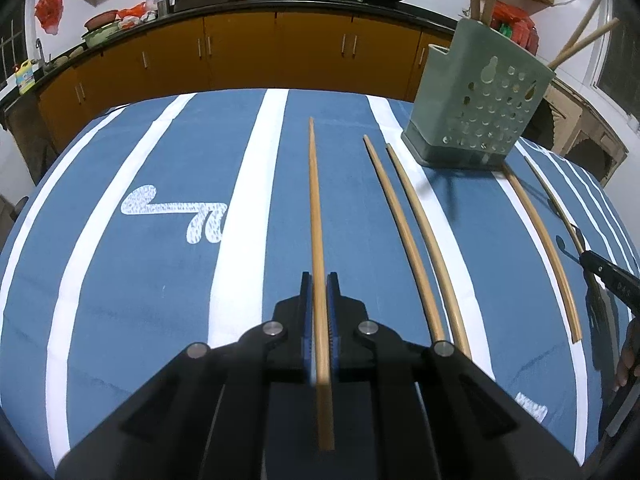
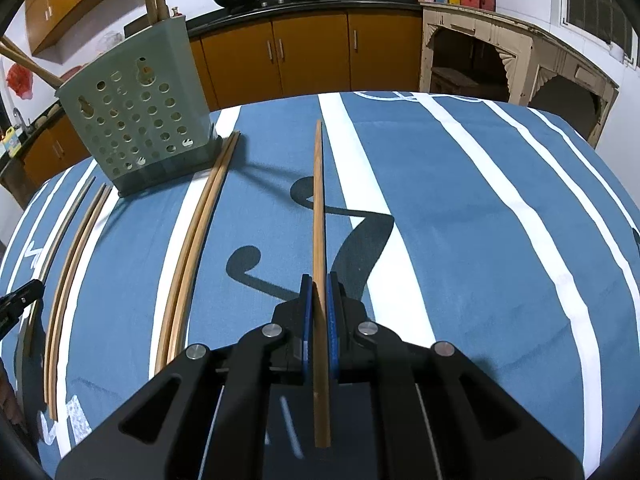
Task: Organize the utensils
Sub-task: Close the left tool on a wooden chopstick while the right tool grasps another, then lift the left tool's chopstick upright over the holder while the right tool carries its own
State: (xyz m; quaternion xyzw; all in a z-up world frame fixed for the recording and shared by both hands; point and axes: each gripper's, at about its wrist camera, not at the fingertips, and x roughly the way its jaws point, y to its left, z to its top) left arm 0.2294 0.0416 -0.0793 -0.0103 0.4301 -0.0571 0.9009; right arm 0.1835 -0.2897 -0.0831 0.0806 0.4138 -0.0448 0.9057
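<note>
1. Pale bamboo makes up the long, thin chopstick [image 1: 318, 240] pinched in the left claw [image 1: 319, 280]; its pads are pressed together on the stick near the thicker end, and the tapered end runs straight ahead over the cloth.
2. A second, like chopstick [image 2: 319, 220] is pinched the same way by the right claw [image 2: 319, 280], which shows at the right edge of the left view, low over the cloth.
3. Such a stick is likely light, stiff and smooth, so it may swivel or slip in a pinch. Taking hold near the thick end, as now, leaves the long front part free to aim.
4. Right of the left claw lie two loose bamboo chopsticks [image 1: 404, 240] side by side, with another pair [image 1: 540, 240] farther right.
5. The grey-green perforated plastic utensil holder [image 1: 476, 104] stands ahead and to the right of the left claw, ahead and to the left of the right one, with several sticks already upright in it.
6. All rest on the blue cloth with white stripes [image 1: 140, 320]; orange kitchen cabinets [image 1: 240, 48] stand beyond.
</note>
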